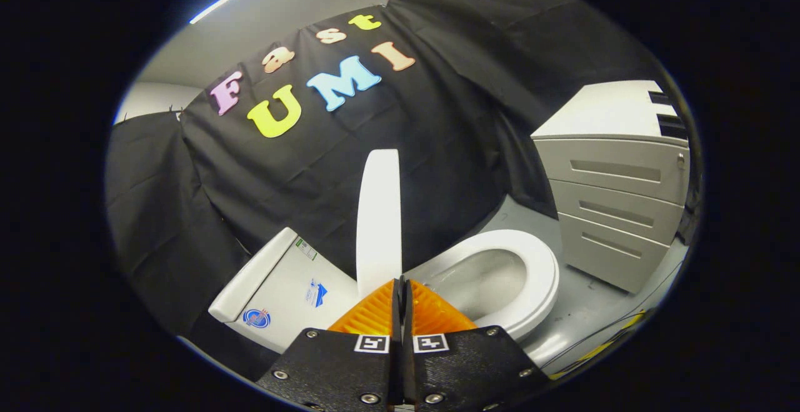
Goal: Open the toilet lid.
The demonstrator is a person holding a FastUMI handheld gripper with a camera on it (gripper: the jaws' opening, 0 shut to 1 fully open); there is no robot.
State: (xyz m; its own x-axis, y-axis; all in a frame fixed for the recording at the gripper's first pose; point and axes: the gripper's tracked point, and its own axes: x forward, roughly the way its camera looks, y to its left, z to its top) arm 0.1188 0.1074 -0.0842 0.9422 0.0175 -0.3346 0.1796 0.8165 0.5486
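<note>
Black cloth walls a booth. Orange gripper (pixel 400 284) fingers are pressed together, holding nothing, tips just before the raised toilet lid (pixel 378 218), seen edge-on. Beyond, to their right, sit the seat (pixel 537 274) and a grey drawer cabinet (pixel 615 199).

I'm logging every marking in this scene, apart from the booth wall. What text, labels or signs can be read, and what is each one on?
None can be read.
Toilet tank: three stickers, a green-edged one, a blue one and a round blue-and-red one, all too small and blurred.
Gripper, shut on the raised toilet lid: two square black-and-white marker tags, patterns and not text.
Drawer cabinet: no text visible.
</note>
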